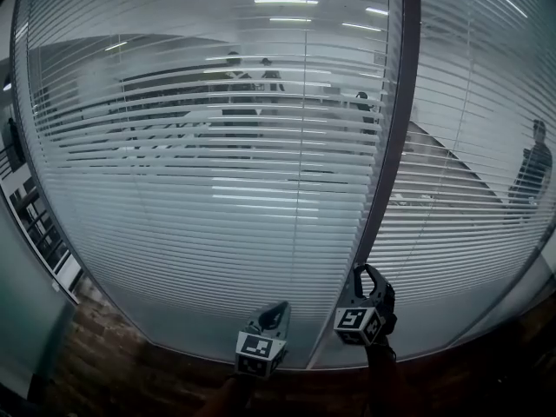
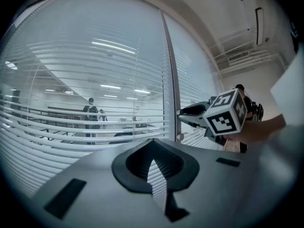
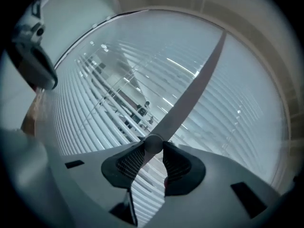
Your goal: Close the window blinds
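White slatted blinds hang behind glass on both sides of a dark mullion. The slats are tilted partly open at mid height, and an office shows through them. My right gripper is at the mullion low down. In the right gripper view its pads press on either side of a small round knob on the mullion. My left gripper hovers just left of it, close to the glass, shut with nothing in it. In the left gripper view a small knob shows just below the right gripper.
People stand in the room behind the glass, and one is at the far right. A dark wooden floor runs along the foot of the window. A wall with a shelf unit stands at the left.
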A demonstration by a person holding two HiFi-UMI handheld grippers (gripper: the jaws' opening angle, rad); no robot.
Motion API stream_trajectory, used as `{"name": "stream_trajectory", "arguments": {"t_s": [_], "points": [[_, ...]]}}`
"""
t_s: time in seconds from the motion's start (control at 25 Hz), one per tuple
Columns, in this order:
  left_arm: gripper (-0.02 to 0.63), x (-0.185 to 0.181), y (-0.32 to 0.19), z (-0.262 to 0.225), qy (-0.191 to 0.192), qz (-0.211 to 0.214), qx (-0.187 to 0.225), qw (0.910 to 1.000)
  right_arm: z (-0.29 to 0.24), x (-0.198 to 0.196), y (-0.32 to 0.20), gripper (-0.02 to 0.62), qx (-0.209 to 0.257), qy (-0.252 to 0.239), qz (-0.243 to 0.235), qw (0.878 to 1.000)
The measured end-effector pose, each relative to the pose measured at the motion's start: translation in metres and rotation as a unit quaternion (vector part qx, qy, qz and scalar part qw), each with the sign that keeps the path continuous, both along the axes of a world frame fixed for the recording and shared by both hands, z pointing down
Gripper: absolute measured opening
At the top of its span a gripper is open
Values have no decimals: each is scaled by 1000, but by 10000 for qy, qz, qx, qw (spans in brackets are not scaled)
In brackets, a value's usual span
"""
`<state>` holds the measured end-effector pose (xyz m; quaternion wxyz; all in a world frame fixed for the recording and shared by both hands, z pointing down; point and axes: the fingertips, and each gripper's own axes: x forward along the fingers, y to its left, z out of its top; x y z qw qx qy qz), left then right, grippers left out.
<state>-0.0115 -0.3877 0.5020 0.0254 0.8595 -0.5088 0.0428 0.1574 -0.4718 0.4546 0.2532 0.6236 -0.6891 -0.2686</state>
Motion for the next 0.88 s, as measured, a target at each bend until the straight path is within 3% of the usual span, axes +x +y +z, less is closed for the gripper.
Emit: {"name": "stream_trajectory", "arguments": {"t_s": [0.12,0.24,0.48,0.6,0.68,0.88], "points": [[0,-1,3,-2,7,-3,7,10000,-3,-2,2,126,83,1098,-29,9939],[2,-1,6,-5,23,6,43,10000,-2,-3,3,126,179,2110,-40,9773],[1,-4,9,-8,-6,-13,63,10000,-1,-5,3,126,360,3599,-23,9323],[2,-3,11,-7,-26,-11,69,10000,1,-5,5,126,473,4344,-22,8995],[0,-3,13,-6,-75,-29,90,9999,4,-10,6,126,517,4668,-103,8828],[2,-5,15,-6,-108,-68,107,9999,9,-11,7,126,468,4831,-218,8740]]}}
